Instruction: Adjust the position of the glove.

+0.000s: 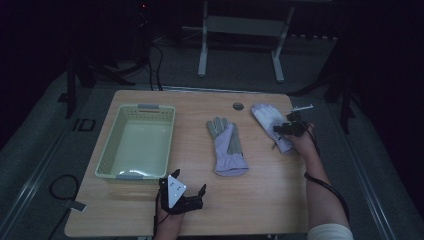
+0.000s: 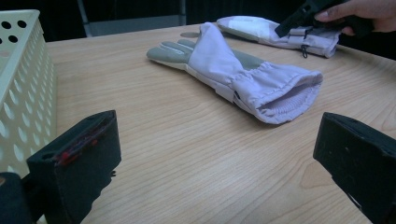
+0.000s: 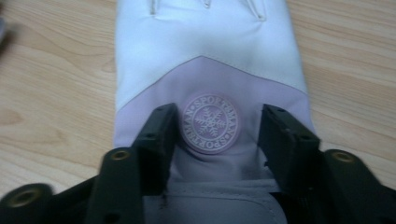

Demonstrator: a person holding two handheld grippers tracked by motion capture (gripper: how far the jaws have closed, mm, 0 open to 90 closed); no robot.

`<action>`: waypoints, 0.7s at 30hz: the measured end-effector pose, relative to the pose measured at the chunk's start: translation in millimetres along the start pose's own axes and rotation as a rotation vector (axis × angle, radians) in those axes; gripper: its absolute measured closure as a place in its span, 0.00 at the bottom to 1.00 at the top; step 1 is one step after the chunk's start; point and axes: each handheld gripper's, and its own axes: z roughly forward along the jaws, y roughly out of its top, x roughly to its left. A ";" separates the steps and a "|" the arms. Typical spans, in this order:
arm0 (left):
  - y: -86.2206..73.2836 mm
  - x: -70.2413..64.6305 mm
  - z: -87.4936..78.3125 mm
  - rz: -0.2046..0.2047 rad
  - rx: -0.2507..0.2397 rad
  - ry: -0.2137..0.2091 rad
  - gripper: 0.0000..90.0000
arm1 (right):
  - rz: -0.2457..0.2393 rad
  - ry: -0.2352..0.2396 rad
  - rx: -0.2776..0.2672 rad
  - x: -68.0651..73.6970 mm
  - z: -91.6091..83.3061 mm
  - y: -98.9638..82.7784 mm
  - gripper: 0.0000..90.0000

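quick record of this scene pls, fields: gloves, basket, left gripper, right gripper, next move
gloves: two; middle glove palm up, far glove under the right gripper
basket: cream basket at table's left, nothing in it
left gripper: left gripper open, near the front edge, apart from both gloves
right gripper: right gripper open, jaws straddling the snowflake badge
next move: probably pinch the far glove

The table (image 1: 250, 195) is light wood-grain laminate, smooth with a faint sheen. Both gloves are soft matt cloth: the near glove (image 2: 243, 74) has grey suede-like palm patches and a ribbed knit cuff lining, the far glove (image 3: 210, 60) a rubbery embossed snowflake badge. The basket (image 1: 107, 150) is perforated, slightly glossy pale plastic
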 end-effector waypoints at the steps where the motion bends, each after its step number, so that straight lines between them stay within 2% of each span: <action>1: 0.0 -0.1 0.0 0.002 0.001 -0.001 0.01 | -0.002 0.008 -0.002 -0.3 0.1 -0.6 0.59; 4: 0.0 0.1 0.0 0.002 0.001 0.000 0.01 | -0.010 0.017 0.003 1.4 -0.1 0.0 0.68; 6: 0.0 0.1 -0.2 0.000 0.000 0.000 0.01 | -0.006 0.012 0.006 3.2 0.2 0.8 0.70; 14: 0.0 -0.2 -0.1 0.001 -0.001 0.002 0.01 | 0.035 -0.021 0.020 13.5 -4.4 2.9 0.84; 21: 0.1 -0.2 0.0 0.003 0.002 0.003 0.01 | 0.085 -0.035 0.023 24.2 -20.9 5.1 0.88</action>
